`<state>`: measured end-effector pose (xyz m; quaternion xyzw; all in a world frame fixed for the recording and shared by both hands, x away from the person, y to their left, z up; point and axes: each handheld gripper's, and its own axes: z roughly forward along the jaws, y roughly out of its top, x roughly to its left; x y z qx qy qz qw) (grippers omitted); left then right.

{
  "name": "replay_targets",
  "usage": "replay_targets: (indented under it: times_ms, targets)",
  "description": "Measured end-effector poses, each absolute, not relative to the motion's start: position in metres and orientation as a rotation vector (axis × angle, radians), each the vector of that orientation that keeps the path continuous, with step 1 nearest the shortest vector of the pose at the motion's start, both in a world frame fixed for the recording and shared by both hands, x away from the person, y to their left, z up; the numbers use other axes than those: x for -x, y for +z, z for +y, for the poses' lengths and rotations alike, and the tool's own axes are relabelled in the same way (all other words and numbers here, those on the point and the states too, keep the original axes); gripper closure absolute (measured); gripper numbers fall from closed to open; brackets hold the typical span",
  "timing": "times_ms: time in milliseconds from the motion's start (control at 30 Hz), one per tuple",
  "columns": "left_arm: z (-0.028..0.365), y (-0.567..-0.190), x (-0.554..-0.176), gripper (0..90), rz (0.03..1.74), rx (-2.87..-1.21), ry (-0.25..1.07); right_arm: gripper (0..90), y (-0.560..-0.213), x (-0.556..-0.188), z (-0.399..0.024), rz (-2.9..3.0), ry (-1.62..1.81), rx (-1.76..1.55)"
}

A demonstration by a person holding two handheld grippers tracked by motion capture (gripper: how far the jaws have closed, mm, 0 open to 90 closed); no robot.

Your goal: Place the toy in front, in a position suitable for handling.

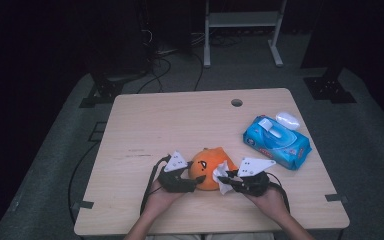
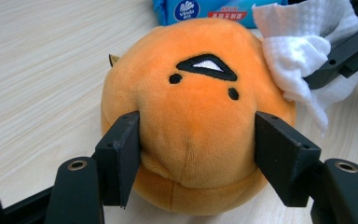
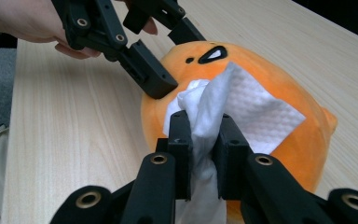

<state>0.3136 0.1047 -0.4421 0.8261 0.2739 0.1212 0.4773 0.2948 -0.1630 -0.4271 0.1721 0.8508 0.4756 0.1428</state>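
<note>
An orange plush toy (image 1: 206,166) with a stitched face lies near the table's front edge. My left gripper (image 2: 200,154) is shut on it, one jaw pressed into each side of its lower half; from the high view that gripper (image 1: 192,178) sits at the toy's left. My right gripper (image 3: 205,140) is shut on a bunched white wipe (image 3: 256,112), and the wipe's loose end lies flat against the plush toy (image 3: 307,140). In the left gripper view the wipe (image 2: 303,51) touches the plush toy (image 2: 191,102) at its upper right. The right gripper (image 1: 228,178) comes in from the toy's right.
A blue pack of wet wipes (image 1: 276,141) lies to the right on the wooden table (image 1: 180,120), with a small white object (image 1: 287,120) behind it. A round cable hole (image 1: 236,102) sits near the far edge. Both cables trail toward the front edge.
</note>
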Motion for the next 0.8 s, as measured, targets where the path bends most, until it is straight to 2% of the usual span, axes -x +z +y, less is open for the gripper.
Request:
replay_targets:
  times_ms: [333,633,800]
  targets:
    - [0.105,-0.443,-0.313,35.1,0.654,-2.022,0.296,78.2,-0.435,-0.322,-0.206,2.400,1.408,-0.762]
    - [0.107,-0.445,-0.313,35.5,0.629,-2.042,0.288,78.2,-0.426,-0.299,-0.164,2.486,1.481,-0.565]
    - [0.109,-0.445,-0.313,35.9,0.627,-2.047,0.286,78.3,-0.421,-0.313,-0.164,2.427,1.490,-0.606]
